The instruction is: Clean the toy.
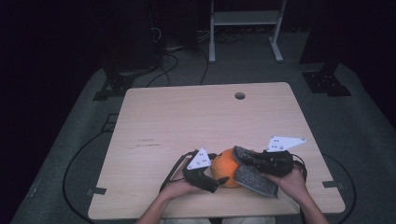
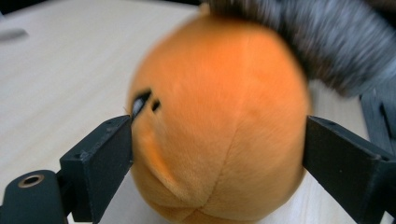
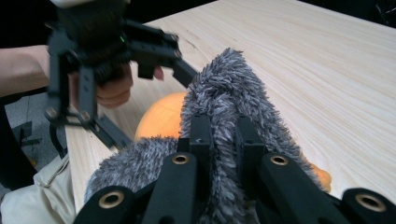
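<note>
near the table's front edge (image 1: pixel 140 205), the round orange plush toy (image 1: pixel 225 168) sits between the left gripper's (image 1: pixel 215 179) spread jaws (barely touching), while the right gripper (image 3: pixel 223 140) pinches its grey furry cloth (image 3: pixel 229 88) from the right.

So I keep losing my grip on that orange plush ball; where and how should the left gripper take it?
Across the widest middle of the orange plush ball, from the side opposite the grey furry cloth; its roundness sheds off-centre pinches.
</note>
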Motion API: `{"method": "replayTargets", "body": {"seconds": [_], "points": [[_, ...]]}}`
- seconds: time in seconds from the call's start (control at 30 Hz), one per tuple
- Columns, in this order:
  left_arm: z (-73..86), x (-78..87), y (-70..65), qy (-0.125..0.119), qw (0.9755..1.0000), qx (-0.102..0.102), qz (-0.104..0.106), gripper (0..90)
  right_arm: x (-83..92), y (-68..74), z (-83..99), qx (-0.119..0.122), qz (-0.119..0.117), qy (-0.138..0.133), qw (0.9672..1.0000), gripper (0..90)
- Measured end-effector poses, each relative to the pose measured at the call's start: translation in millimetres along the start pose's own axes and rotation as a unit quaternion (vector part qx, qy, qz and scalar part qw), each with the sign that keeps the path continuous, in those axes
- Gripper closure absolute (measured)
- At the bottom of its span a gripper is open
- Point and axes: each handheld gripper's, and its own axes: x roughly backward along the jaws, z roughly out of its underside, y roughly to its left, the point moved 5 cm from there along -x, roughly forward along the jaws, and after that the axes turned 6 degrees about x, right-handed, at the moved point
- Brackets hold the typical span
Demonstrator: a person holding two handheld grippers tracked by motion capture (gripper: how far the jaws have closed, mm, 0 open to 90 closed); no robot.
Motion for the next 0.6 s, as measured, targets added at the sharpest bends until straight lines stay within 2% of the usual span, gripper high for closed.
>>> {"method": "replayTargets", "body": {"seconds": [0.03,0.07,0.1,0.13,0.23,0.27,0.33,0.4,0.47,0.53,0.6], "points": [[0.0,0.6,-0.5,-0.009,1.0000,0.000,-0.001,15.0,-0.1,-1.1,1.0,0.001,0.002,0.003,1.0000,80.3],[-0.6,1.9,-1.5,-0.013,0.9999,-0.006,-0.006,23.5,0.5,-3.2,2.7,0.000,0.011,0.005,0.9999,80.3],[-1.8,2.5,-2.5,-0.010,0.9998,-0.011,-0.011,29.5,1.6,-7.4,5.0,-0.001,0.020,0.004,0.9998,80.3],[-3.3,3.0,-3.0,-0.008,0.9998,-0.011,-0.015,32.0,3.4,-12.4,8.0,-0.013,0.023,0.002,0.9996,80.3],[-7.0,4.2,-4.7,-0.022,0.9996,-0.003,-0.015,35.1,9.7,-28.4,19.8,-0.042,0.044,0.007,0.9981,80.3],[-9.0,4.9,-5.2,-0.024,0.9996,-0.002,-0.015,36.0,12.1,-32.3,22.6,-0.053,0.045,0.006,0.9976,80.3],[-14.2,7.9,-6.4,-0.021,0.9995,-0.011,-0.022,36.4,16.1,-33.6,22.5,-0.060,0.042,0.001,0.9973,80.3],[-18.4,11.7,-6.4,-0.015,0.9992,-0.013,-0.036,36.6,19.0,-27.6,13.2,-0.057,0.027,-0.019,0.9978,80.3],[-20.4,14.8,-6.7,-0.005,0.9985,-0.025,-0.050,36.6,17.5,-14.4,-1.0,-0.044,0.002,-0.039,0.9983,80.3],[-22.3,17.5,-7.9,-0.005,0.9985,-0.022,-0.049,36.9,10.4,2.1,-12.6,-0.019,-0.014,-0.040,0.9989,80.3],[-24.9,22.1,-9.5,-0.013,0.9991,-0.016,-0.038,37.2,1.3,13.8,-18.3,-0.003,-0.016,-0.034,0.9993,80.3]]}}
